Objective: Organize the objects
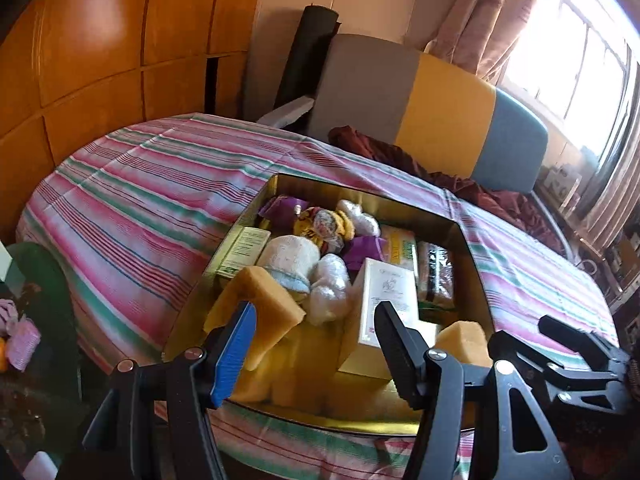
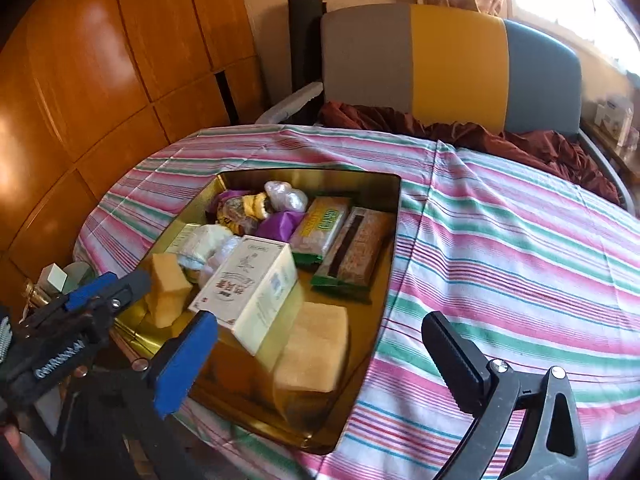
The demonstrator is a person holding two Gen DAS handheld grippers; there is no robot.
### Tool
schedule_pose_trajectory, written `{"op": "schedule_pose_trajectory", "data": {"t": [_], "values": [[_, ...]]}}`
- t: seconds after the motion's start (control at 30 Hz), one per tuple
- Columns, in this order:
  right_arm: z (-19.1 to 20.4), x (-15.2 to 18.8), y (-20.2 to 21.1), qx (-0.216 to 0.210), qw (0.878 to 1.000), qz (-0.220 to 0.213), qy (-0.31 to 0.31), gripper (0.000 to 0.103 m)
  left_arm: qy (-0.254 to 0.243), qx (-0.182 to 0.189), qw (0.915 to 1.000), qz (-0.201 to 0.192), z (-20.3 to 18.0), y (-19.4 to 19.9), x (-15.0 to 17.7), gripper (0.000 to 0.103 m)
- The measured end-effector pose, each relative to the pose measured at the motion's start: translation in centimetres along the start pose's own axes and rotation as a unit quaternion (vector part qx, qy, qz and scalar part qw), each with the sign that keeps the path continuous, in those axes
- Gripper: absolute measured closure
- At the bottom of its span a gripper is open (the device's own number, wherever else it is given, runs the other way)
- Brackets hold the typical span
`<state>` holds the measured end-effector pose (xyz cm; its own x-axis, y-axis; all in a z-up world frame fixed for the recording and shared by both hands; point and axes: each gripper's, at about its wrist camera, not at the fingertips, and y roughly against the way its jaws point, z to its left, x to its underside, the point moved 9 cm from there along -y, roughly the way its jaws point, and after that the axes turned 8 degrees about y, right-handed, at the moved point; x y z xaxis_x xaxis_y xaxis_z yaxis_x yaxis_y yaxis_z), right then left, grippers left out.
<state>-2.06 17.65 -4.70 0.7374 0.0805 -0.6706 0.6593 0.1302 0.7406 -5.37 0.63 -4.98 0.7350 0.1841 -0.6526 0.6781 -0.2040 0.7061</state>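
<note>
Left wrist view: the left gripper is being held wide open and empty over the gold tin, sponge just beside its blue finger. The right gripper is also being kept open, probably because everything's already packed in.

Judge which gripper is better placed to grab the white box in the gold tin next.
Left, probably. The left gripper hangs open over the gold tin, the white box just beyond its fingers. The right gripper, also open, sits farther back.
</note>
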Motion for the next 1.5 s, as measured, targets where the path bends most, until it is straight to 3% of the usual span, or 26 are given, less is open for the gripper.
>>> {"op": "schedule_pose_trajectory", "data": {"t": [0.3, 0.5, 0.73, 1.1, 1.5], "values": [[1.3, -0.8, 0.8, 0.033, 0.999, 0.001, 0.002, 0.0, -0.003, -0.038, 0.9992, 0.013, 1.5, 0.8, -0.3, 0.041], [1.1, -1.1, 1.2, 0.076, 0.997, 0.005, -0.005, 0.0, -0.017, -0.069, 0.9975, 0.002, 1.9, 1.7, -0.7, 0.041], [1.5, -1.0, 1.4, 0.095, 0.995, 0.021, -0.025, 0.0, -0.043, -0.086, 0.9954, -0.006, 1.3, 2.2, -0.7, 0.041], [1.8, -0.1, 0.8, 0.111, 0.993, 0.043, -0.024, 0.0, -0.017, -0.087, 0.996, 0.011, 2.0, 2.2, -0.1, 0.041], [1.0, -0.2, 0.9, 0.126, 0.99, 0.038, -0.042, 0.0, -0.035, -0.084, 0.9956, 0.021, 1.0, 2.0, 0.7, 0.041]]}}
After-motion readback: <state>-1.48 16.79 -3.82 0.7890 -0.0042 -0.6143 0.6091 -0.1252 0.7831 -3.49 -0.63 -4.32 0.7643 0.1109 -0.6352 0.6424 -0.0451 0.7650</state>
